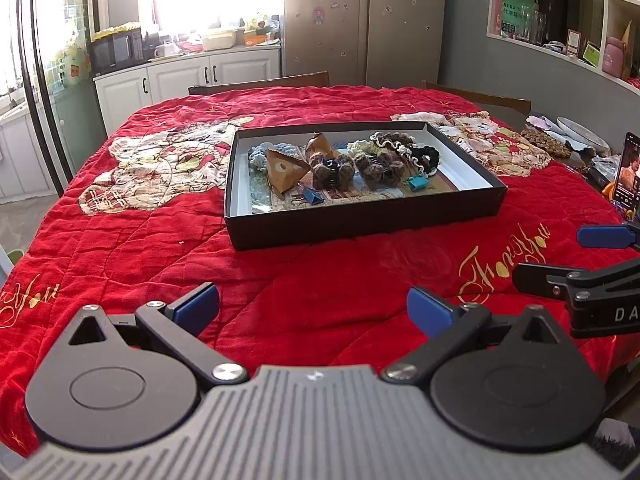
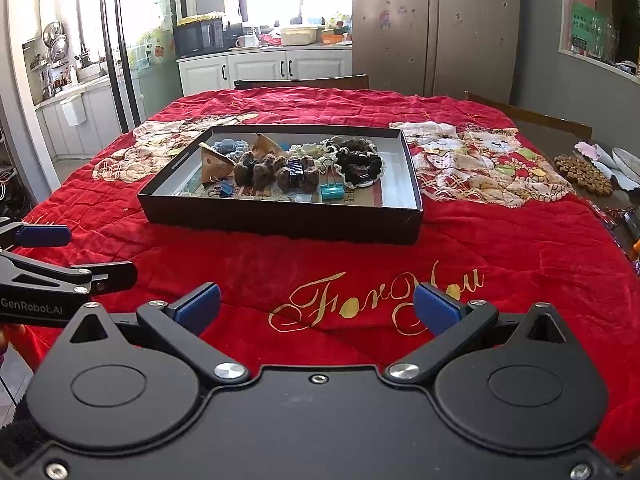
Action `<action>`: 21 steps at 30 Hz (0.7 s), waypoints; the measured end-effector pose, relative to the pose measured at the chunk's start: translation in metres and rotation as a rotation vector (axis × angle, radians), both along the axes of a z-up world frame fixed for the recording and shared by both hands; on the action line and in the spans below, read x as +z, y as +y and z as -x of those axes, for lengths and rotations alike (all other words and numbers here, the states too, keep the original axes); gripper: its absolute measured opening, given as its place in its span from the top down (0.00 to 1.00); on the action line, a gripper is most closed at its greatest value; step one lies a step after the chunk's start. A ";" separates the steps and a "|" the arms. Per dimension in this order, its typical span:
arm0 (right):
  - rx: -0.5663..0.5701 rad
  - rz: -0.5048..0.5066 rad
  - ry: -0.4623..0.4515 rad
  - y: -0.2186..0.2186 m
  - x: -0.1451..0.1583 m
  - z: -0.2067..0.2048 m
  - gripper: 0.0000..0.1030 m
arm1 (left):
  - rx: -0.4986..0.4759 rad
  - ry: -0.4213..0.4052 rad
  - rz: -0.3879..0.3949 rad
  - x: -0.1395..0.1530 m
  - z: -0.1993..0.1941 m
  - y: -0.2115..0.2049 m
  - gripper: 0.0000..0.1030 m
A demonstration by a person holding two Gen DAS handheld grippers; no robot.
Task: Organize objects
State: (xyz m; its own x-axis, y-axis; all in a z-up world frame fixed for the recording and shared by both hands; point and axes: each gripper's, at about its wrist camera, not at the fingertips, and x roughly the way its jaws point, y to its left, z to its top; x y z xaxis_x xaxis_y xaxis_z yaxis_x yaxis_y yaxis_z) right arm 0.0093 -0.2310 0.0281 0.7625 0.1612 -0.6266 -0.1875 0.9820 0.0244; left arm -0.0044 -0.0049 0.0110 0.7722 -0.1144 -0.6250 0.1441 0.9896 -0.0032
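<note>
A worktop (image 1: 120, 240) draped in a red quilt fills both views, and a shallow black box (image 1: 360, 224) sits on it toward the far middle, its long axis running left to right across the scene. Everything to be organized appears to lie already inside that box, and the near stretch of quilt between it and both tongs is bare.

From the left tongs (image 1: 313, 312) the box lies ahead and slightly right; from the right tongs (image 2: 316, 308) it lies ahead and slightly left. So the box sits roughly between the two, well apart from both, and neither looks clearly nearer. Both tongs hover low over the near edge of the worktop with their blue pads spread wide and nothing between them.

Inside the box, a cluster of brown fuzzy hair clips (image 2: 276, 174) fills the middle, with a dark scrunchie with pale trim (image 2: 360, 164) to the right and a blue knitted piece (image 2: 226, 147) at the far left. A tan triangular pouch (image 1: 286, 174) leans on the left side. Smaller still, a teal binder clip (image 2: 332, 191) lies near the front wall toward the right, and a blue binder clip (image 2: 226, 189) lies near the front wall toward the left.

The teal clip probably suits the right tongs and the blue clip the left, each reaching forward over the near wall.
</note>
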 end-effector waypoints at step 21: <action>0.008 -0.003 0.011 0.001 -0.001 0.001 0.00 | 0.000 -0.008 0.002 0.002 0.001 0.001 0.00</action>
